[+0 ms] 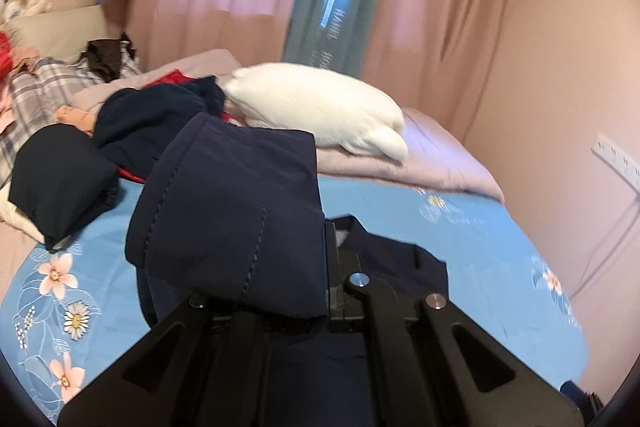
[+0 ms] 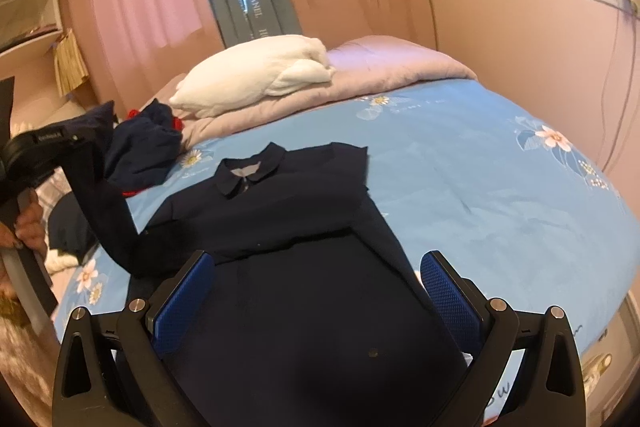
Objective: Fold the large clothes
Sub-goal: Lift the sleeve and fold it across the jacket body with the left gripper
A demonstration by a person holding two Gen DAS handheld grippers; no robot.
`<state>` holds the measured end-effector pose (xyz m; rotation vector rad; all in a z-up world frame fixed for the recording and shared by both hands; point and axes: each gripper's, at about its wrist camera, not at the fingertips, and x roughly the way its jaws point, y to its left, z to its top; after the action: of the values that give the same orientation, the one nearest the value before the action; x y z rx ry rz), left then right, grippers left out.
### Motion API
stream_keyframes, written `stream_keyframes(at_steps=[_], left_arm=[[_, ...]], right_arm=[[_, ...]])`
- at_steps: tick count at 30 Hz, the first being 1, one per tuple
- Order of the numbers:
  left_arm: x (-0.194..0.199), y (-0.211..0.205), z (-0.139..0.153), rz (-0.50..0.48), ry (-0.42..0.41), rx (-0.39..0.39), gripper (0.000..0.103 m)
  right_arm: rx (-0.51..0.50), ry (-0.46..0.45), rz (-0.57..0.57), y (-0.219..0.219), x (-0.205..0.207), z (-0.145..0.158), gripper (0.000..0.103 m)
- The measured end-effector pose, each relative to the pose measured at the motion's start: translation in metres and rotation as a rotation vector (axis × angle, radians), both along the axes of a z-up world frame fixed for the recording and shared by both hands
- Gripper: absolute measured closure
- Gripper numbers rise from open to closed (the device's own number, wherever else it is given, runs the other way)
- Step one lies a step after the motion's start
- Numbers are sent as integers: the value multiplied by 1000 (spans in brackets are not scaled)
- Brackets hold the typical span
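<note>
A dark navy collared garment (image 2: pixel 280 227) lies flat on the blue floral bed sheet (image 2: pixel 480 179), collar toward the far end. My left gripper (image 1: pixel 320 267) is shut on the garment's left sleeve (image 1: pixel 228 211) and holds it lifted, the cuff draped over the fingers. In the right wrist view the left gripper (image 2: pixel 44 143) shows at the far left with the sleeve (image 2: pixel 108 223) stretched up from the bed. My right gripper (image 2: pixel 316 291) is open and empty above the garment's lower part, its blue pads (image 2: pixel 448 291) on either side.
A white pillow (image 2: pixel 256 75) lies on a folded lilac quilt (image 2: pixel 392 63) at the far end of the bed. A heap of dark blue and red clothes (image 2: pixel 144 143) sits at the left. Folded dark clothes (image 1: pixel 60 179) lie left. Pink curtains and a wall stand behind.
</note>
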<state>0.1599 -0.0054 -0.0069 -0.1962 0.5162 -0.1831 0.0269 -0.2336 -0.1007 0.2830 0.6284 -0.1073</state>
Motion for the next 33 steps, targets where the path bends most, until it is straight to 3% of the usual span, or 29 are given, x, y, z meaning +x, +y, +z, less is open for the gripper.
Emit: stream_keyframes(at_steps=[7,12,28,31,33], left_arm=[[8,-47,-40,-117,108,7,100],[13,-82,-78,-169,195,66,100],[18,-110,-160,-218,392,124,98],[16,-108,-164,-235,424,111,85],[11,-107,-160,-254,420,95,57]], right_arm=[[18,10,-21,-12,-3,-7,1],[24,21,-36,-20,-5,-10,1],[50,39,-71,-38,-12,-17,1],[51,42,-72,-38,-11,-18,1],[50,44,-72,-38,-12,-19,1]])
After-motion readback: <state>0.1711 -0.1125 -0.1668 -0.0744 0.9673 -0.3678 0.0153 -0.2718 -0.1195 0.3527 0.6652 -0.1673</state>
